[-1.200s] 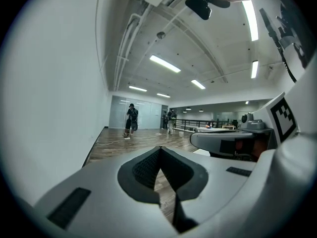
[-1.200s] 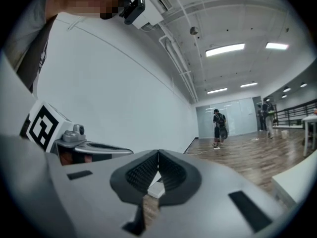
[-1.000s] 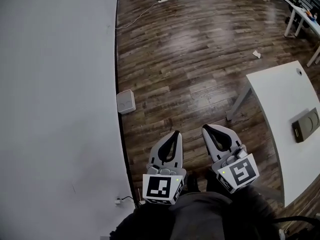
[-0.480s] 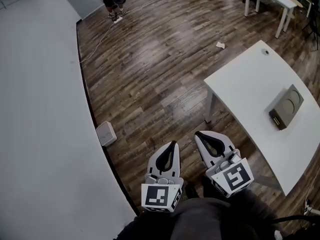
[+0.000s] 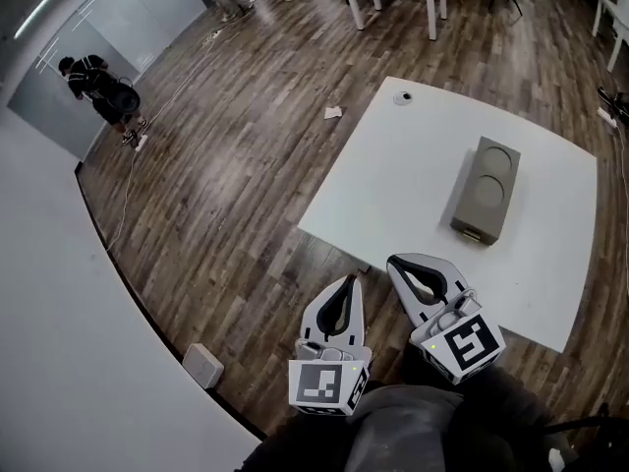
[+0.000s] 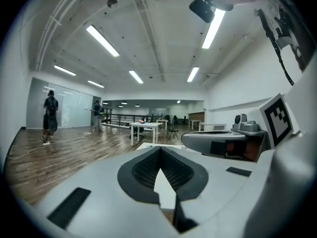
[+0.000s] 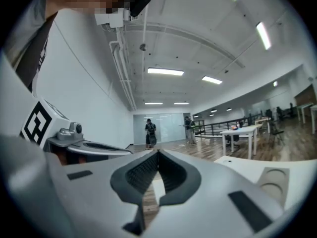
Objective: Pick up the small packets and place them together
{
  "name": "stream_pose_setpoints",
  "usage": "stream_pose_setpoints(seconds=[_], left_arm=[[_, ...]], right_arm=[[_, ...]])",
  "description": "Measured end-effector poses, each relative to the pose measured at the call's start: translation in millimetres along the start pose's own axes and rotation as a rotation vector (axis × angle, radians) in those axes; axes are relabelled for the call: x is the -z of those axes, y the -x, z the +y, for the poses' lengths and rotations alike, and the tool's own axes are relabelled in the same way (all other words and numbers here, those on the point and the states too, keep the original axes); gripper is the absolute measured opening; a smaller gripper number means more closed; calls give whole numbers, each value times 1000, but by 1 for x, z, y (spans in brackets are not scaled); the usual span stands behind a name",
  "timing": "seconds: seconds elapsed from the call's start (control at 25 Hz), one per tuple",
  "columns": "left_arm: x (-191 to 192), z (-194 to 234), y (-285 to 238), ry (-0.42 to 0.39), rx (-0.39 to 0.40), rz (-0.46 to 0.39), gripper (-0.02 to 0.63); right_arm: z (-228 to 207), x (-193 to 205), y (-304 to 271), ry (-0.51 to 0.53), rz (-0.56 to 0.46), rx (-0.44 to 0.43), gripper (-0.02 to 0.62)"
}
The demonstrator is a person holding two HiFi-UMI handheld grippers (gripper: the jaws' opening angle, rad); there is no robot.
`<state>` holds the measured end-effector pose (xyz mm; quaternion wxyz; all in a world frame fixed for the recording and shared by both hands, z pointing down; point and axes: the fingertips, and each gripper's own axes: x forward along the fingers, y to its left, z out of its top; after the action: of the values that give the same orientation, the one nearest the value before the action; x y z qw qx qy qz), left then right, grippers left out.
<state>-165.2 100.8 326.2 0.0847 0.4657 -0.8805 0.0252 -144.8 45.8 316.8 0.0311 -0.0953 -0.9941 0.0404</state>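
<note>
head view shows a floor box (image 5: 203, 365) — gripper views, ceiling lights (image 6: 103, 40).

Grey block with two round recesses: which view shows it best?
Head view: the grey block lies whole, seen from above, on the white table. The right gripper view catches only its near end; the left gripper view shows none.

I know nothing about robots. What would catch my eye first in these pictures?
Two hand-held tools, the left gripper and the right gripper, jut out at the bottom of the head view, both shut and holding nothing. Just ahead stands a white table bearing a grey box with two round recesses. Far off at the left, a person stands on the wooden floor.
</note>
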Motion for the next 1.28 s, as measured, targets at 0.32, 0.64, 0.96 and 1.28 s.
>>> stream_pose_setpoints(seconds=[0.32, 0.64, 0.96, 1.28], left_arm=[[-28, -89, -81, -37, 330, -20, 3], [-36, -129, -120, -87, 668, -25, 3], [-37, -135, -139, -113, 874, -18, 3], [-36, -142, -139, -125, 1016, -12, 3]], right_arm=[[-96, -19, 63, 25, -27, 316, 5], [-132, -23, 91, 21, -41, 652, 6], [-139, -17, 86, 10, -35, 844, 5], [-135, -18, 91, 15, -28, 980, 5]])
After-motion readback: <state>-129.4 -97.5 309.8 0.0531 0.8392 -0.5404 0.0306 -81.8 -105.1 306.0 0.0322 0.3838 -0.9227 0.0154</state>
